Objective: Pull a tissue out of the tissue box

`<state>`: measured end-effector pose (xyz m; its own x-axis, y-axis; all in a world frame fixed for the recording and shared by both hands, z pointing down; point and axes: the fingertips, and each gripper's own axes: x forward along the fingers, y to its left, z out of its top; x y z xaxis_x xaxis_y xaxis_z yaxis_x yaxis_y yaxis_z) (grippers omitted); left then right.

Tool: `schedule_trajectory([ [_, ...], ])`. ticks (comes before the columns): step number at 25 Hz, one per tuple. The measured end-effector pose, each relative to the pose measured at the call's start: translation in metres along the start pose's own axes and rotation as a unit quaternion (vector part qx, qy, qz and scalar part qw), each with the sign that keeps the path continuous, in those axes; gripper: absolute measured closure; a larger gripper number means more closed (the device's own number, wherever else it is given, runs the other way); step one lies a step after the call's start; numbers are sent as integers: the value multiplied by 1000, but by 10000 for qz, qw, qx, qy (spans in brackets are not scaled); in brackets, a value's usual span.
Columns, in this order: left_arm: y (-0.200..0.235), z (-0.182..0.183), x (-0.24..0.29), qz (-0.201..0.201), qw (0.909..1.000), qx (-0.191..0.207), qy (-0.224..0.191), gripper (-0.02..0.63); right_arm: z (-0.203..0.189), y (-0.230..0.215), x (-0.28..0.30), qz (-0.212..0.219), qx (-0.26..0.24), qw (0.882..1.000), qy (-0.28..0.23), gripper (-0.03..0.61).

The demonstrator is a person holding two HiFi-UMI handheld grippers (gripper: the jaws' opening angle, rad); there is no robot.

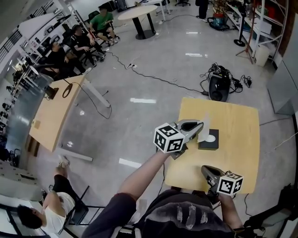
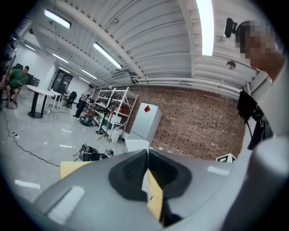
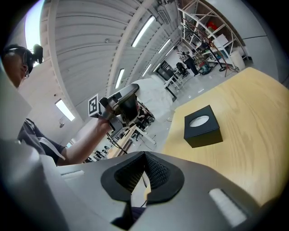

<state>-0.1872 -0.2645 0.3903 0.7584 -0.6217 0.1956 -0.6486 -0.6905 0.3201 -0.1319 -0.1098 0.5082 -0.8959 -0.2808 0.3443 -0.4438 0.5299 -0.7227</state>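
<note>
Left gripper (image 1: 199, 125): pinched shut on tissue (image 1: 204, 131), held over black tissue box (image 1: 209, 143) on wooden table (image 1: 242, 139). Right gripper (image 1: 208, 171): closed, empty, near table's front edge. Thin, soft, likely tears easily; best pinched at top edge.

A grey polished floor (image 1: 153, 69) filled most of the head view and carried pale reflections of the lights. At twelve o'clock stood a round white table (image 1: 137, 12). At eleven o'clock sat a row of seated people (image 1: 79, 39), and at nine o'clock ran a long wooden desk (image 1: 53, 111). Metal shelving (image 1: 260, 18) lined the one o'clock corner. A black unit (image 1: 219, 86) (possibly a speaker) sat on the floor at two o'clock. The left gripper view showed a brick wall (image 2: 198, 126), a white cabinet (image 2: 146, 121) and ceiling strip lights (image 2: 205, 25).
</note>
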Motion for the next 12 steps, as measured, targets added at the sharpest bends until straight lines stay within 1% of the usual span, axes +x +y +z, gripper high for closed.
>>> schedule_trajectory([
  [3,1,-14,-24,0,10000,-10,33,609,-17,9,11,-75,-18,10000,-19,581],
  [5,11,-18,-44,40,9999,90,26,609,-19,14,30,-89,-96,9999,-83,581],
  [7,13,-19,-62,59,9998,192,82,609,-21,30,39,-109,-50,9998,-184,581],
  [9,8,-24,-67,147,9995,251,133,609,-24,38,33,-199,76,9995,-243,581],
  [12,-4,-42,-57,437,9988,135,157,609,-37,25,2,-448,246,9985,-198,581],
])
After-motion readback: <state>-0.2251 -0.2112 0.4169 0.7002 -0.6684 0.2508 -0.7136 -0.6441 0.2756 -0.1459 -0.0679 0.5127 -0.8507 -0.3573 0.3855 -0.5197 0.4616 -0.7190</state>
